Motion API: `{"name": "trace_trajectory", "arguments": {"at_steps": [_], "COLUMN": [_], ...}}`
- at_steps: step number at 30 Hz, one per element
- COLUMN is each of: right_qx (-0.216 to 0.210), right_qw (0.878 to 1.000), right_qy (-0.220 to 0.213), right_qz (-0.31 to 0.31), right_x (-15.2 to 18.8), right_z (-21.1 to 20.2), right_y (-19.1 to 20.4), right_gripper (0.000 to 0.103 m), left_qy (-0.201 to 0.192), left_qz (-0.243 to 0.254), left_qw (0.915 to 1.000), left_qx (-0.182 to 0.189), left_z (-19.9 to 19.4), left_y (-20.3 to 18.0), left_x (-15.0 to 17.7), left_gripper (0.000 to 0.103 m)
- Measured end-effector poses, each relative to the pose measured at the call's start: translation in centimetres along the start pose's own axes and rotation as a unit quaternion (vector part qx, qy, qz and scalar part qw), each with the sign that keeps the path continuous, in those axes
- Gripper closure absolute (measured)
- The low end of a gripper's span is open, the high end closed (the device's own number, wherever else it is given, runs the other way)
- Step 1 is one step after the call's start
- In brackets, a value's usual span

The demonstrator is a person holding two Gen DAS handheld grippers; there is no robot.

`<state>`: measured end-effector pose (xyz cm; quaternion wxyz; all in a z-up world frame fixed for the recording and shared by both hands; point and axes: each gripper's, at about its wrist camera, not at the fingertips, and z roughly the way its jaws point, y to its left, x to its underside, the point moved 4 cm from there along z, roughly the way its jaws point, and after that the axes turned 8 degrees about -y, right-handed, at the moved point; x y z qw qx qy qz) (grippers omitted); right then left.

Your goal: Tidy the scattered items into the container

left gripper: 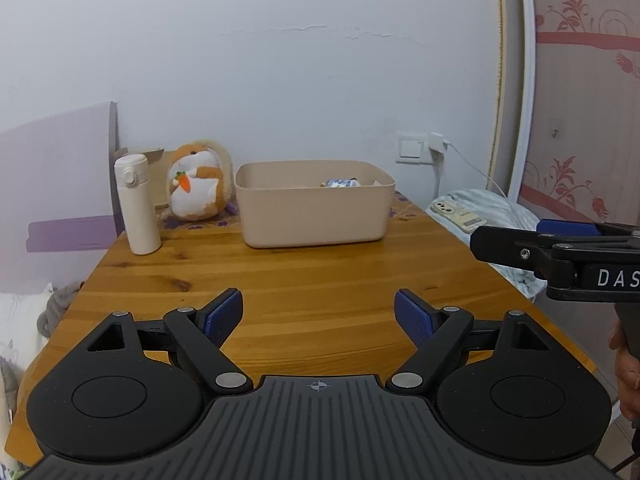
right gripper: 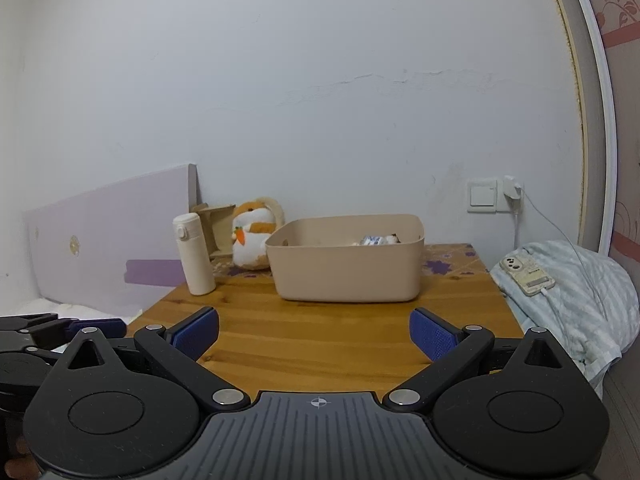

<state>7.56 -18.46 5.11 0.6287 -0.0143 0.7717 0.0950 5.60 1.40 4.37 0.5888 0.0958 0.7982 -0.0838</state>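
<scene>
Both tongs released, nothing between the blue pads. Left tongs (left gripper: 319,314) hover over the near edge of the wooden surface (left gripper: 304,280), jaws spread wide, aimed at the far edge. Right tongs (right gripper: 314,334) same attitude, also over the near edge, jaws wide apart; in the left wrist view they come in from the right side, off the surface's right edge, seen side-on. Beige container (left gripper: 314,210) sits at the far edge, right of centre, upright, open top. Inside it a white-and-blue patterned item (left gripper: 340,183) is partly visible above the rim, toward the container's right half; can't tell what it is. Right wrist view shows the same item (right gripper: 374,240) plus something brownish just beside it, too small to identify. White bottle (left gripper: 137,204) stands upright at the far left corner, lid shut, well apart from the container. Orange-and-white plush toy (left gripper: 200,180) holding a carrot sits behind the bottle, between it and the container's left wall, near the wall but contact unclear. Cardboard piece (right gripper: 218,222) leans behind bottle and plush. Off the right edge: a phone (right gripper: 527,274) lying on a striped blue cloth (right gripper: 580,300), cable running to a wall charger (right gripper: 512,190) beside the switch.
</scene>
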Motion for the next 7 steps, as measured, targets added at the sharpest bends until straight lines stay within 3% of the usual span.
{"name": "trace_trajectory", "arguments": {"at_steps": [7], "right_qx": [0.004], "right_qw": [1.000], "right_qy": [0.013], "right_qz": [0.008], "right_x": [0.54], "right_z": [0.85], "right_y": [-0.31], "right_gripper": [0.000], "left_qy": [0.005], "left_qz": [-0.003], "left_qw": [1.0000], "left_qx": [0.006], "left_z": [0.54], "left_y": [0.31], "left_x": [0.17], "left_gripper": [0.019]}}
